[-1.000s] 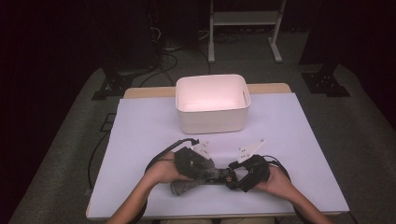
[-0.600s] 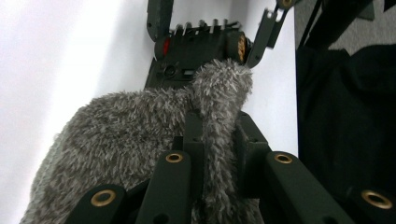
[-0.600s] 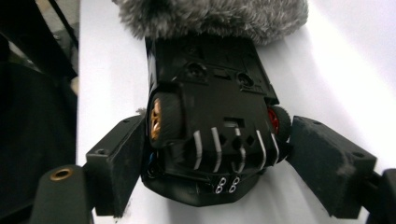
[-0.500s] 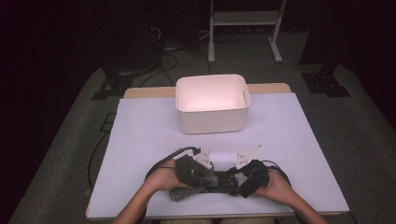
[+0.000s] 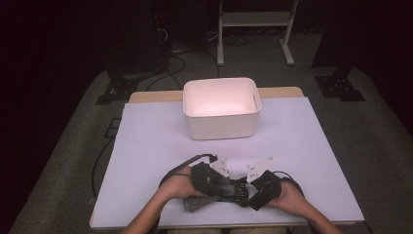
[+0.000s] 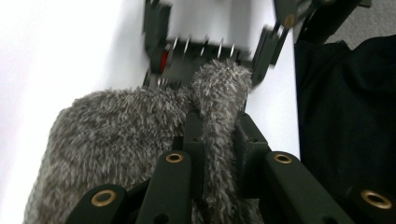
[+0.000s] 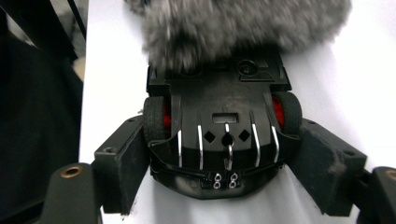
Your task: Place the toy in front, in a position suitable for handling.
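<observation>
A dark room surrounds the table [image 5: 146,146], which carries a pale lavender cover over a wooden top; a stand and cables sit on the carpet behind it. A white bin [image 5: 220,107] stands at the far centre of the table, its inside bare as far as the high view shows.

You hold both tools close together at the near edge, in front of your body. Your left gripper [image 6: 219,154] has its jaws closed on a fold of grey fuzzy fabric [image 6: 116,140], which bunches out to the left of the jaws and lies on the cover. Your right gripper [image 7: 224,158] clamps a black toy car [image 7: 222,126] from both sides, jaws pressed against its body just beside the red-hubbed wheels; the underside faces the camera. The fabric overlaps the far end of the car. In the high view, fabric [image 5: 197,202] and car [image 5: 234,191] lie between your two hands.
</observation>
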